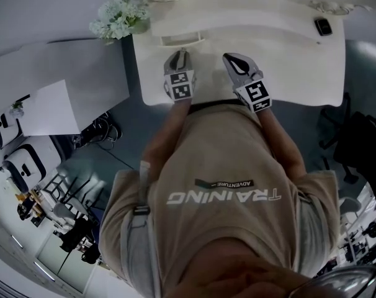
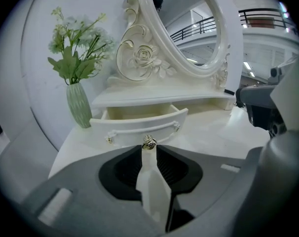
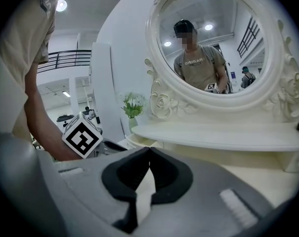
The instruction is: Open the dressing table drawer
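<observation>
The white dressing table (image 1: 287, 61) has a small drawer (image 2: 139, 118) under its mirror shelf, and the drawer stands pulled out with its inside showing. My left gripper (image 2: 149, 144) is at the drawer front. A gold rose knob (image 2: 149, 142) sits between its fingertips, with the pads against the knob's sides. In the head view the left gripper (image 1: 179, 56) points at the drawer (image 1: 180, 40). My right gripper (image 1: 236, 61) hovers over the tabletop to its right, holding nothing. Its pads (image 3: 148, 149) meet at the tips.
A green vase of white flowers (image 2: 79, 105) stands at the table's left back corner. The oval mirror (image 3: 216, 43) in its carved frame rises behind the shelf. A small black object (image 1: 323, 26) lies at the table's far right. The floor around holds chairs and equipment.
</observation>
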A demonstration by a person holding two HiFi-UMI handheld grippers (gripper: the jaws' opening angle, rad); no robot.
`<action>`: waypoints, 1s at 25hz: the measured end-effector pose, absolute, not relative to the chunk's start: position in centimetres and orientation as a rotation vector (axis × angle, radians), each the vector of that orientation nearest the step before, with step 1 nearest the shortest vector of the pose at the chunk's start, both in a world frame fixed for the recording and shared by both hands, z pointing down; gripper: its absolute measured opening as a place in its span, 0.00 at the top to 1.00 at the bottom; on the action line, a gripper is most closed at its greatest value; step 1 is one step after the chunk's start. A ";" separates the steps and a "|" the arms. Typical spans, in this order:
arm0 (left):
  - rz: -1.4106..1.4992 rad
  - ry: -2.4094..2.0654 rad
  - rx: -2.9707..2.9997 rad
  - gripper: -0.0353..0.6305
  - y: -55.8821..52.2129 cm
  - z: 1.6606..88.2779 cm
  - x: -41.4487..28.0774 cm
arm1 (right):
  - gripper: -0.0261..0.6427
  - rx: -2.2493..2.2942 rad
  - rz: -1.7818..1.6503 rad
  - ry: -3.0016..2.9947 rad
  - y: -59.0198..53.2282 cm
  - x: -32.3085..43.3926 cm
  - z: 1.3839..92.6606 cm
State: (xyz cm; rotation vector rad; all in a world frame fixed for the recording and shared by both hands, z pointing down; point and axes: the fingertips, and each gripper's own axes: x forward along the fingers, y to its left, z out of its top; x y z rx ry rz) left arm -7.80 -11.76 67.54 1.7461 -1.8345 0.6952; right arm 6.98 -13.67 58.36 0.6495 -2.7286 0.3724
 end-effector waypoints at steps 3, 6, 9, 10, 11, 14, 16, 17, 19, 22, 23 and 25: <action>0.685 -1.831 1.741 0.80 -10.6 67.5 -8.0 | 0.96 0.647 0.398 -2.722 -13.1 6.9 59.0; 0.676 -1.833 1.768 0.85 -9.5 66.8 -8.5 | 0.96 0.640 0.396 -2.732 -12.7 6.0 59.0; 0.669 -1.829 1.836 0.94 -8.5 65.4 -8.6 | 0.96 0.649 0.367 -2.746 -12.5 5.2 58.3; 0.665 -1.827 1.861 0.94 -8.4 64.8 -8.7 | 0.96 0.656 0.354 -2.751 -12.6 4.9 57.9; 0.657 -1.829 1.885 0.94 -8.3 64.1 -8.8 | 0.96 0.665 0.340 -2.755 -12.7 4.7 57.5; 0.607 -1.846 1.962 0.94 -8.4 61.0 -9.1 | 0.96 0.702 0.301 -2.759 -13.0 4.3 55.9; 0.568 -1.859 2.010 0.94 -8.3 58.4 -9.6 | 0.96 0.728 0.286 -2.758 -13.0 4.0 54.5; 0.550 -1.864 2.031 0.94 -8.3 57.1 -10.0 | 0.96 0.737 0.281 -2.758 -13.0 3.9 53.8; 0.504 -1.858 2.061 0.94 -8.1 55.0 -10.7 | 0.96 0.744 0.269 -2.763 -12.7 3.5 52.4; 0.417 -1.846 2.070 0.94 -8.6 52.6 -11.8 | 0.96 0.737 0.235 -2.770 -12.7 3.1 51.0; 0.399 -1.849 2.078 0.94 -8.7 51.8 -12.1 | 0.96 0.730 0.227 -2.772 -12.6 2.9 50.7; 0.372 -1.855 2.104 0.94 -9.0 50.4 -12.7 | 0.96 0.722 0.205 -2.778 -12.4 2.3 50.0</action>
